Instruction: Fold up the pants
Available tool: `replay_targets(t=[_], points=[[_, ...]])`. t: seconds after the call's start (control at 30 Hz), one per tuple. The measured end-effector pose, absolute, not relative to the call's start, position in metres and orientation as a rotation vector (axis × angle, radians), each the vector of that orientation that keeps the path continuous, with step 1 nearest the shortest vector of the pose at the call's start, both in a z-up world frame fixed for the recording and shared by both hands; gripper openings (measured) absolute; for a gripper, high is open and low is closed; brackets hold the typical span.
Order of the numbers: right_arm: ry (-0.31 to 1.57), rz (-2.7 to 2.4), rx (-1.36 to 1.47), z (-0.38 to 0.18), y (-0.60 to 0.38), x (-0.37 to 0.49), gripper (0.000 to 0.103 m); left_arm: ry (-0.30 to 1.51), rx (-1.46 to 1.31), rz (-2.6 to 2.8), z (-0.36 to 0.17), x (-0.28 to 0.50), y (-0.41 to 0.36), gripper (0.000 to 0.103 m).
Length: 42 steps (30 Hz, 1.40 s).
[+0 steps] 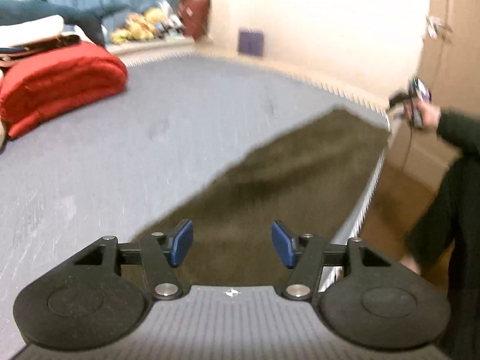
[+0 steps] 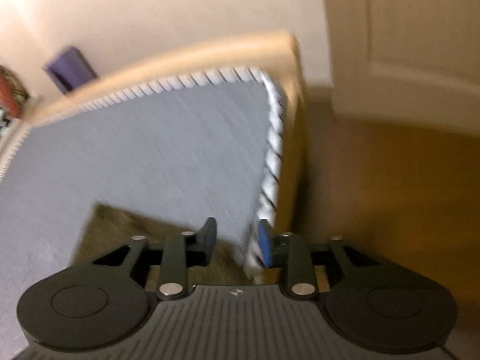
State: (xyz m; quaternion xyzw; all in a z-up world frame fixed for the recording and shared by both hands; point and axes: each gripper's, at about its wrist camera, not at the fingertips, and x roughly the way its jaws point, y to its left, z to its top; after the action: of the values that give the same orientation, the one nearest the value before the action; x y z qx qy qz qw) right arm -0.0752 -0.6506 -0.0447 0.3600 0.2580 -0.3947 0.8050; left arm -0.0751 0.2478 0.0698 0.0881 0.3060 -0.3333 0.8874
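Olive-brown pants (image 1: 279,174) lie flat as a long folded strip on the grey mattress (image 1: 135,138), along its right edge. My left gripper (image 1: 232,244) hovers open above the near end of the strip, nothing between its blue pads. In the left wrist view the right gripper (image 1: 415,102) shows at the far right, held by a hand in a dark sleeve near the strip's far corner. In the right wrist view my right gripper (image 2: 237,243) stands open above a corner of the pants (image 2: 126,228) by the mattress edge, holding nothing.
A red folded blanket (image 1: 60,84) and a pile of clothes (image 1: 39,27) sit at the far left of the mattress. White piping (image 2: 273,150) marks the mattress edge, with the wooden bed frame (image 2: 295,138) and brown floor (image 2: 390,195) beyond. The person's dark-clothed body (image 1: 450,210) is at right.
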Motion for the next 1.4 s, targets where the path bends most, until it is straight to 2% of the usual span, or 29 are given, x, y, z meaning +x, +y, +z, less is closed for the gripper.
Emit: replay_targets(t=[0.03, 0.1, 0.13, 0.33, 0.53, 0.67, 0.7, 0.83, 0.87, 0.93, 0.97, 1.0, 1.13, 1.17, 1.23, 1.3, 1.33, 1.37, 1.4], points=[[0.516, -0.791, 0.762, -0.041, -0.647, -0.071, 0.039, 0.623, 0.176, -0.661, 0.072, -0.073, 0.243, 0.067], [0.486, -0.667, 0.764, -0.04, -0.638, -0.058, 0.039, 0.621, 0.163, -0.552, 0.072, -0.06, 0.227, 0.078], [0.479, -0.602, 0.765, -0.042, -0.632, -0.05, 0.039, 0.629, 0.15, -0.491, 0.071, -0.053, 0.217, 0.079], [0.533, -0.429, 0.716, -0.055, -0.597, 0.012, 0.039, 0.674, 0.088, -0.326, 0.062, -0.019, 0.163, 0.08], [0.602, -0.425, 0.722, -0.082, -0.585, 0.064, 0.039, 0.58, 0.264, -0.244, 0.062, -0.001, 0.127, 0.08], [0.639, -0.449, 0.683, -0.091, -0.579, 0.086, 0.041, 0.552, 0.308, -0.244, 0.057, 0.007, 0.111, 0.084], [0.65, -0.46, 0.669, -0.094, -0.578, 0.093, 0.045, 0.544, 0.325, -0.234, 0.055, 0.008, 0.109, 0.084], [0.695, -0.507, 0.521, -0.097, -0.566, 0.113, 0.045, 0.548, 0.341, -0.226, 0.054, 0.01, 0.108, 0.085], [0.715, -0.523, 0.466, -0.097, -0.56, 0.119, 0.044, 0.551, 0.344, -0.224, 0.052, 0.01, 0.107, 0.085], [0.75, -0.584, 0.352, -0.097, -0.548, 0.129, 0.029, 0.558, 0.355, -0.225, 0.049, 0.013, 0.107, 0.085], [0.751, -0.607, 0.318, -0.097, -0.543, 0.133, 0.013, 0.562, 0.36, -0.225, 0.047, 0.015, 0.106, 0.085], [0.747, -0.631, 0.3, -0.097, -0.541, 0.136, 0.006, 0.564, 0.362, -0.223, 0.045, 0.017, 0.105, 0.085], [0.617, -0.724, 0.37, -0.082, -0.548, 0.129, 0.004, 0.579, 0.332, -0.223, 0.041, 0.023, 0.107, 0.085], [0.563, -0.75, 0.375, -0.072, -0.552, 0.125, 0.003, 0.592, 0.316, -0.229, 0.04, 0.025, 0.109, 0.082], [0.515, -0.777, 0.375, -0.062, -0.559, 0.124, 0.001, 0.64, 0.272, -0.248, 0.035, 0.032, 0.115, 0.067], [0.51, -0.809, 0.333, -0.066, -0.566, 0.126, 0.0, 0.688, 0.236, -0.262, 0.029, 0.039, 0.119, 0.042], [0.523, -0.791, 0.341, -0.071, -0.572, 0.126, 0.0, 0.717, 0.224, -0.266, 0.024, 0.043, 0.122, 0.036], [0.55, -0.749, 0.381, -0.077, -0.579, 0.127, 0.0, 0.74, 0.22, -0.269, 0.019, 0.046, 0.124, 0.025], [0.572, -0.733, 0.421, -0.081, -0.584, 0.126, 0.0, 0.757, 0.22, -0.274, 0.014, 0.048, 0.125, 0.021]])
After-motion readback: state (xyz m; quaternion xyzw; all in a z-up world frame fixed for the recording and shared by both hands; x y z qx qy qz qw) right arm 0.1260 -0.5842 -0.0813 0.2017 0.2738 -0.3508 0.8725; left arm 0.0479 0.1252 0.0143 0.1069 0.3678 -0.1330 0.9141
